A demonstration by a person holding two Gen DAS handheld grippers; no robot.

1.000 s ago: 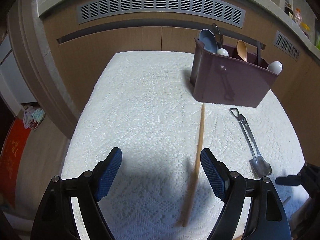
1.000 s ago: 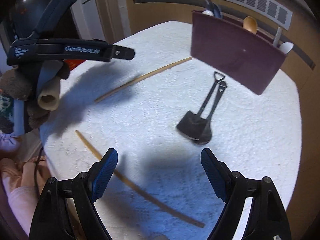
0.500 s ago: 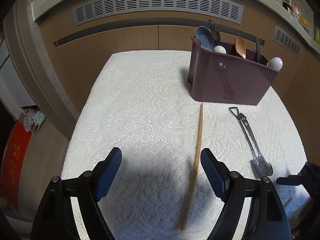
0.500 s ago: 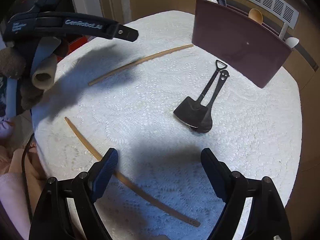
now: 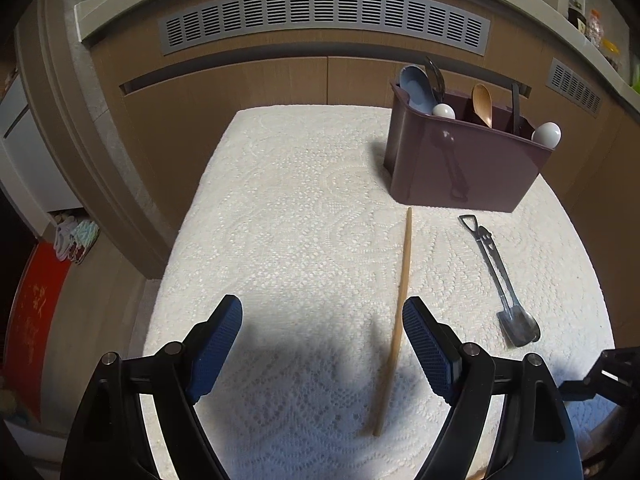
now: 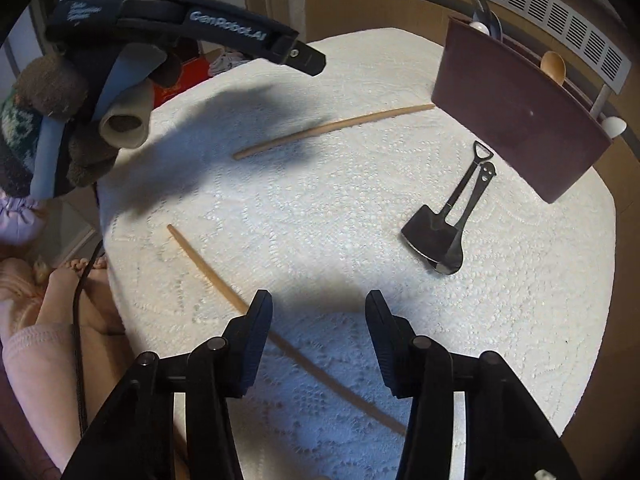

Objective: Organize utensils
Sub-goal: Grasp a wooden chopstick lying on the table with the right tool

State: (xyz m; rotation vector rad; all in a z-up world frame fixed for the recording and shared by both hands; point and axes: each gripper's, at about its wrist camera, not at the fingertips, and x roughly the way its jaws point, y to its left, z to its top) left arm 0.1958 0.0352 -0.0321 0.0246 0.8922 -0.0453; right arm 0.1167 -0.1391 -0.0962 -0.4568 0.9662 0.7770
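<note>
Left wrist view: left gripper (image 5: 322,344) hangs over the white lace cloth (image 5: 300,208), fingers spread wide, gripping nothing; a wooden chopstick (image 5: 400,304) lies flat just inside its right pad, running toward the maroon utensil caddy (image 5: 460,168) at the far right corner. Caddy already stands several spoons upright, so it reads as the drop-off. A metal spoon pair (image 5: 502,280) lies right of the chopstick, apart from it. Right wrist view: right gripper (image 6: 318,336) sits above the near edge, its jaws have just been closing to a half-wide gap, and nothing is pinched between them. A second chopstick (image 6: 216,276) passes diagonally under its left finger, likely the pick target. The shovel-shaped spoon and its partner overlap near the caddy, handles pointing at it. Loose utensils remain on the cloth; sorting looks unfinished.
</note>
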